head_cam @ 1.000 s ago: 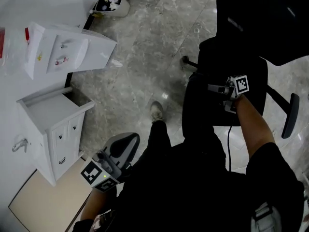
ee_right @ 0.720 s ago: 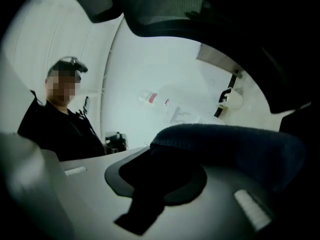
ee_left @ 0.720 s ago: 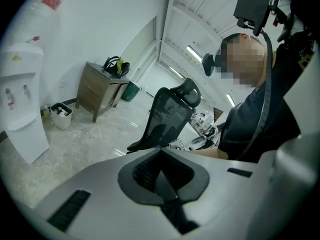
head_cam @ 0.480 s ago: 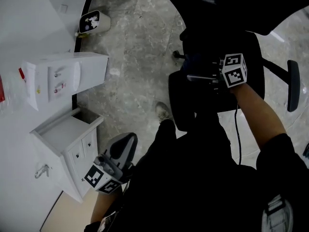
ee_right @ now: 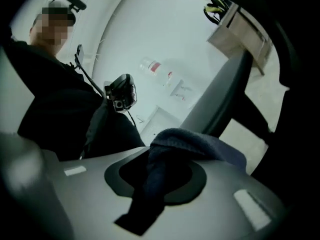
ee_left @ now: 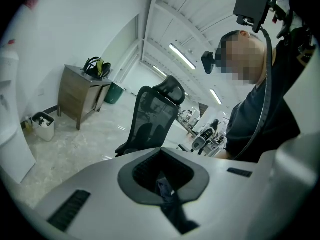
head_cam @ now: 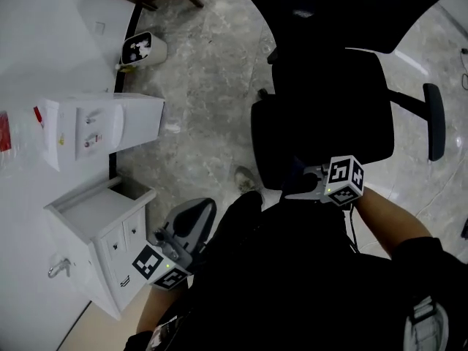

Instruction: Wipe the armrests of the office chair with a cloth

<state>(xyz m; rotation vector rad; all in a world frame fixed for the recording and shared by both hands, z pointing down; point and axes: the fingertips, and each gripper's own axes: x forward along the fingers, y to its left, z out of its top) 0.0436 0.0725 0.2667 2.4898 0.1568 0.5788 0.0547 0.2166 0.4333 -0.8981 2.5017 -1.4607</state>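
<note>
Right gripper (ee_right: pixel 150 179) was clenched on the dark blue terry cloth (ee_right: pixel 192 146), at the front edge of the black office chair (head_cam: pixel 322 115). Left gripper (ee_left: pixel 165 191) was pressed closed, well apart from it. Small white waste bin (head_cam: pixel 142 48) held rubbish; white cabinet's (head_cam: pixel 102 218) top drawer stood open.

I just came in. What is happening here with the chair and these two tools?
A person stands over a black office chair with a hand-held gripper in each hand. The right gripper is shut on a dark blue cloth and sits by the front end of one armrest; I cannot tell if the cloth touches it. The left gripper hangs low at the person's side, jaws together, away from the chair.
</note>
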